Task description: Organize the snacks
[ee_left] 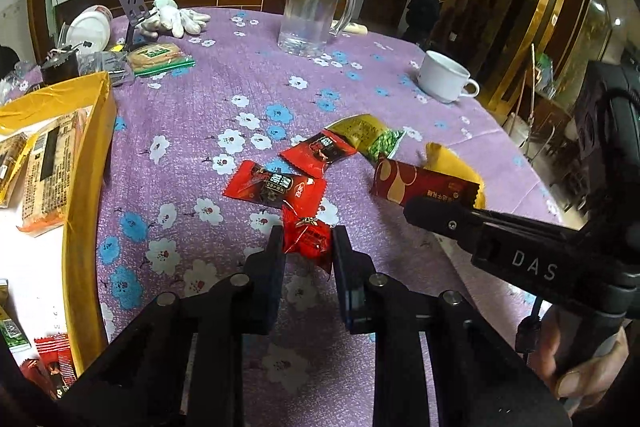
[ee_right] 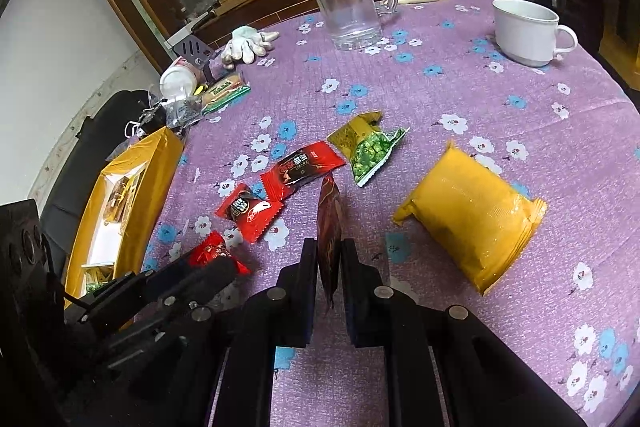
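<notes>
My left gripper (ee_left: 307, 239) is shut on a small red candy packet (ee_left: 306, 237); it also shows in the right wrist view (ee_right: 214, 253). My right gripper (ee_right: 329, 251) is shut on a dark red snack packet (ee_right: 330, 227), held on edge above the cloth; in the left wrist view the packet (ee_left: 420, 183) juts from the right gripper (ee_left: 416, 207). Two red-and-black packets (ee_left: 276, 185) (ee_left: 320, 151), a green-and-yellow pea packet (ee_right: 368, 147) and a big yellow bag (ee_right: 472, 215) lie on the purple flowered tablecloth (ee_right: 500, 99). A yellow box (ee_left: 86, 163) with several snacks inside stands at the left.
A glass mug of water (ee_left: 314, 9) and a white cup (ee_left: 444, 77) stand at the far side. White gloves (ee_left: 176, 17), a biscuit pack (ee_left: 158, 57), a white tub (ee_left: 90, 27) and clutter sit at the far left. The table edge curves along the right.
</notes>
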The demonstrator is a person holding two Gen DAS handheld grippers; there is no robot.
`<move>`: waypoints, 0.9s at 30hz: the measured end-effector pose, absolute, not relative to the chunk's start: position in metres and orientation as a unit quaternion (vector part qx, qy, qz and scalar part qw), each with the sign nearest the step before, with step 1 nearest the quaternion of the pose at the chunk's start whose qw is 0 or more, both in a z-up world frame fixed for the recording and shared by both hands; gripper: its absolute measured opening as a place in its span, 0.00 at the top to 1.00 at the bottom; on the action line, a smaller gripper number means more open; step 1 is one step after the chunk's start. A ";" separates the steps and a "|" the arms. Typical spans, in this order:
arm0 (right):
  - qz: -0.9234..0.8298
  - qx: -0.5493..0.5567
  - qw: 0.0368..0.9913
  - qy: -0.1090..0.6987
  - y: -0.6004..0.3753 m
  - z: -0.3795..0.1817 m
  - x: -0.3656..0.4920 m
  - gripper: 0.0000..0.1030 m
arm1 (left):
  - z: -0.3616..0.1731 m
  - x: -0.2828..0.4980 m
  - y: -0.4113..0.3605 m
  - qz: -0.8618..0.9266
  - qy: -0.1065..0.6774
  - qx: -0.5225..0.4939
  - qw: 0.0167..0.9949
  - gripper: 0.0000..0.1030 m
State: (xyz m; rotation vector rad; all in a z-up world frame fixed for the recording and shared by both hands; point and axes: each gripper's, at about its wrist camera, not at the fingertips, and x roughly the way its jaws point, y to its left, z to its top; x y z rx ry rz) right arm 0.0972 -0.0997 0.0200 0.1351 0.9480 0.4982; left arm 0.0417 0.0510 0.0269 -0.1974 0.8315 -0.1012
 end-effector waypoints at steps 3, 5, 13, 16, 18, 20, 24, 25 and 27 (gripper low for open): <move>0.243 0.069 0.860 0.444 -0.100 0.023 0.095 0.88 | 0.029 0.040 0.053 -0.051 0.397 -0.100 0.911 0.81; 0.248 0.070 0.861 0.438 -0.100 0.026 0.094 0.88 | 0.031 0.040 0.053 -0.053 0.394 -0.103 0.912 0.81; 0.255 0.066 0.862 0.432 -0.094 0.029 0.093 0.88 | 0.036 0.039 0.055 -0.050 0.386 -0.103 0.915 0.81; 0.255 0.066 0.859 0.440 -0.093 0.026 0.095 0.88 | 0.036 0.040 0.057 -0.050 0.388 -0.107 0.914 0.81; 0.257 0.069 0.857 0.441 -0.094 0.026 0.096 0.88 | 0.034 0.040 0.057 -0.052 0.392 -0.107 0.912 0.81; 0.255 0.068 0.859 0.439 -0.095 0.028 0.095 0.88 | 0.035 0.040 0.057 -0.054 0.392 -0.109 0.912 0.81; 0.259 0.070 0.860 0.434 -0.095 0.031 0.093 0.88 | 0.035 0.040 0.060 -0.052 0.391 -0.116 0.912 0.81; 0.260 0.071 0.860 0.433 -0.096 0.032 0.093 0.88 | 0.034 0.040 0.061 -0.051 0.392 -0.118 0.911 0.81; 0.263 0.072 0.863 0.426 -0.097 0.036 0.090 0.89 | 0.034 0.040 0.061 -0.051 0.393 -0.120 0.910 0.81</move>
